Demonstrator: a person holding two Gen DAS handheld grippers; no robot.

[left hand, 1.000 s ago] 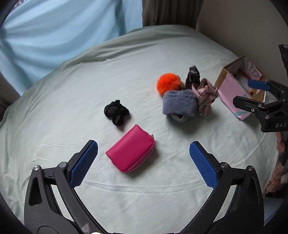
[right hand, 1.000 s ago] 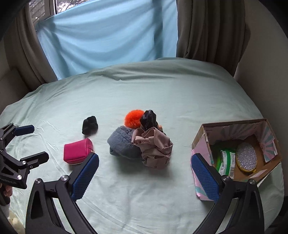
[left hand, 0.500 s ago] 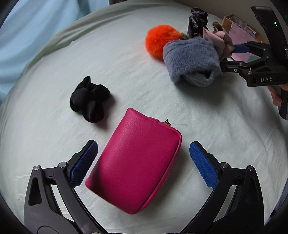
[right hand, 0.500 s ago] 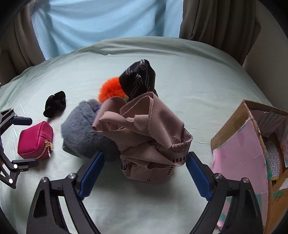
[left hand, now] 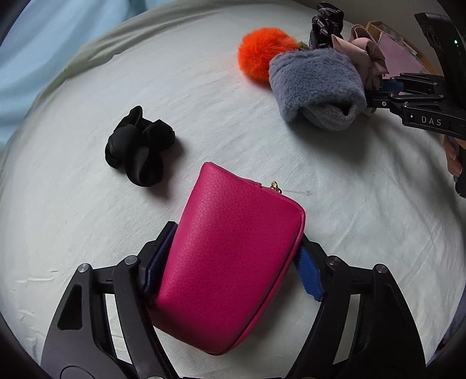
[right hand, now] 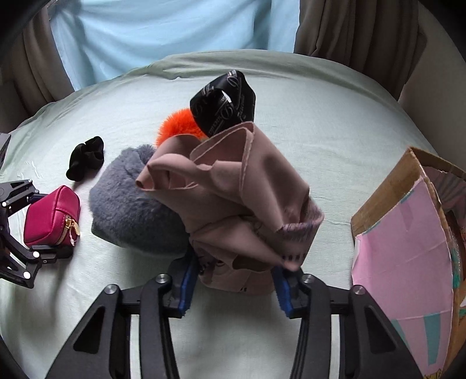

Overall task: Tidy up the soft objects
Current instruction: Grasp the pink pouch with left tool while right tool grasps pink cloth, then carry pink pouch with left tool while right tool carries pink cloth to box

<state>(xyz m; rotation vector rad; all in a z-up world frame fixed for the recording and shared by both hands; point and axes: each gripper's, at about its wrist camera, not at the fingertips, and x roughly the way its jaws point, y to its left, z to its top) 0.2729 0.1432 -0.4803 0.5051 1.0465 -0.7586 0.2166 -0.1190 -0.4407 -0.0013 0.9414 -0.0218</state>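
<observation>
While much of each picture is taken up by the black frame of the tongs, the grips themselves can be read. At the bottom centre of the left wrist view, the left gripper (left hand: 230, 262) has the pink pouch (left hand: 230, 256) between its jaws, which are closing; the dark pad on the left lies against the pouch's side, while most of the blue pad on the right is hidden behind the pouch's edge, so contact there is hard to confirm. The pouch lies on the pale green sheet (left hand: 87, 218), its lower end covering the gap between the fingers.

At centre left sits the black scrunchie (left hand: 139, 145), apart from everything else. In the upper right, the orange pompom (left hand: 262, 55) touches the grey fluffy roll (left hand: 317, 87), and a black printed cloth (left hand: 324, 26) rises behind them, cut off near the frame's top.

In the right wrist view, the right gripper (right hand: 234, 284) at bottom centre is closing on the beige cloth bundle (right hand: 236, 204), its blue pads pressed to the bundle's base, and the folds overhang and hide the pad tips. The bundle hides most of the pompom and part of the grey roll. At the right edge, a cardboard box (right hand: 402, 247) with pink lining is cut off, its contents barely visible.
</observation>
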